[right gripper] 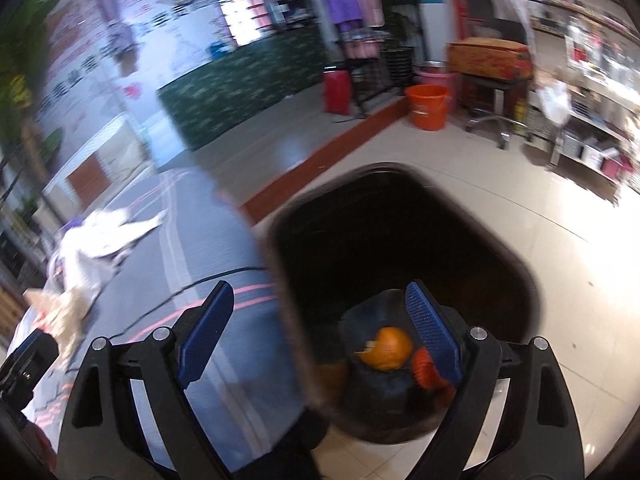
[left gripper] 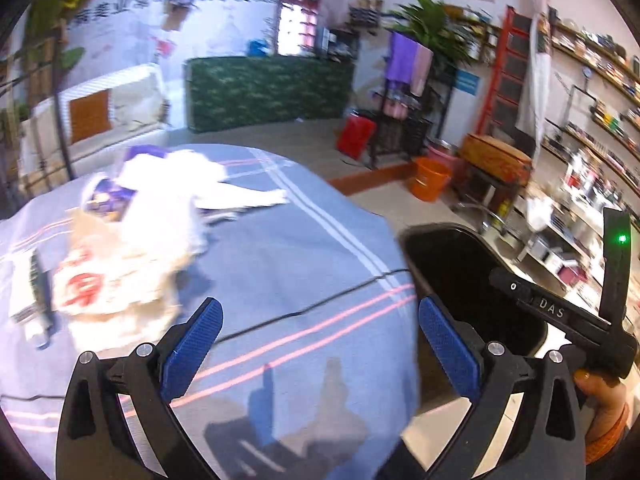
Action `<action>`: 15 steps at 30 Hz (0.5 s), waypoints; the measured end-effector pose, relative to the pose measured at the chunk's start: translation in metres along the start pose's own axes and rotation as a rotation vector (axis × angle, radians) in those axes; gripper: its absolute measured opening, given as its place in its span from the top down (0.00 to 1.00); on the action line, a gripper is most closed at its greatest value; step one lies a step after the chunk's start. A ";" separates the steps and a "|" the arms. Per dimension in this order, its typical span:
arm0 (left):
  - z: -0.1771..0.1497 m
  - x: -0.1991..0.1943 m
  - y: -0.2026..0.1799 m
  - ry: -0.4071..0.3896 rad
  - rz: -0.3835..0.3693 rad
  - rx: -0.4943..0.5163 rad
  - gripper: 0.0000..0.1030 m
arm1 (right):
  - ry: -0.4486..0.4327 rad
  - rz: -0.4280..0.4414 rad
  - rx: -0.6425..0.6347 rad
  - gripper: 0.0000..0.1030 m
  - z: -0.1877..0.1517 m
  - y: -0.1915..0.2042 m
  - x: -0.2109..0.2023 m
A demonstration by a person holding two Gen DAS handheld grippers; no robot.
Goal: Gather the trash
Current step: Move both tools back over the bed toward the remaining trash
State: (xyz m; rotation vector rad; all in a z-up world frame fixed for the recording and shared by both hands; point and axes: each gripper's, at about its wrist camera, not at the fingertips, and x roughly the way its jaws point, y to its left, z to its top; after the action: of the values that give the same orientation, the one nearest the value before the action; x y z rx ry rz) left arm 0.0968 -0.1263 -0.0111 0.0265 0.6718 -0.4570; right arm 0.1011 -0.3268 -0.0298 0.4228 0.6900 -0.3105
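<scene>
Trash lies on the blue-grey striped tablecloth (left gripper: 288,248): crumpled white paper (left gripper: 168,192), a purple wrapper (left gripper: 106,196), a paper bag with a red character (left gripper: 92,280) and a small box (left gripper: 28,292). My left gripper (left gripper: 320,312) hangs open above the cloth, with nothing between its blue pads. A black bin (right gripper: 400,232) stands on the floor beside the table, with orange peel (right gripper: 386,348) and a red scrap (right gripper: 424,364) at its bottom. My right gripper (right gripper: 320,296) is open and empty over the bin's near rim. The white paper (right gripper: 100,236) lies far to its left.
A thin black cable (left gripper: 320,300) runs across the cloth. On the tiled floor beyond stand an orange bucket (right gripper: 426,106), a red container (right gripper: 338,90), a stool (right gripper: 492,80) and a dark rack (left gripper: 404,120). Shelves (left gripper: 592,140) line the right wall. A green-covered counter (left gripper: 268,92) stands at the back.
</scene>
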 end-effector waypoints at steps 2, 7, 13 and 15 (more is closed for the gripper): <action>-0.005 -0.008 0.017 -0.011 0.033 -0.025 0.06 | 0.008 0.040 -0.047 0.15 -0.004 0.022 0.001; -0.019 -0.023 0.062 -0.003 0.124 -0.116 0.06 | 0.047 0.155 -0.167 0.15 -0.018 0.082 0.006; -0.034 -0.047 0.121 -0.019 0.253 -0.224 0.06 | 0.093 0.278 -0.283 0.15 -0.031 0.143 0.010; -0.038 -0.052 0.140 -0.017 0.299 -0.256 0.06 | 0.102 0.312 -0.326 0.15 -0.035 0.163 0.011</action>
State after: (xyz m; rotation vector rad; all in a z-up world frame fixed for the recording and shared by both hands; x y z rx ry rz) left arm 0.0966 0.0269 -0.0266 -0.1170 0.6926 -0.0815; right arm 0.1571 -0.1702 -0.0171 0.2298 0.7472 0.1202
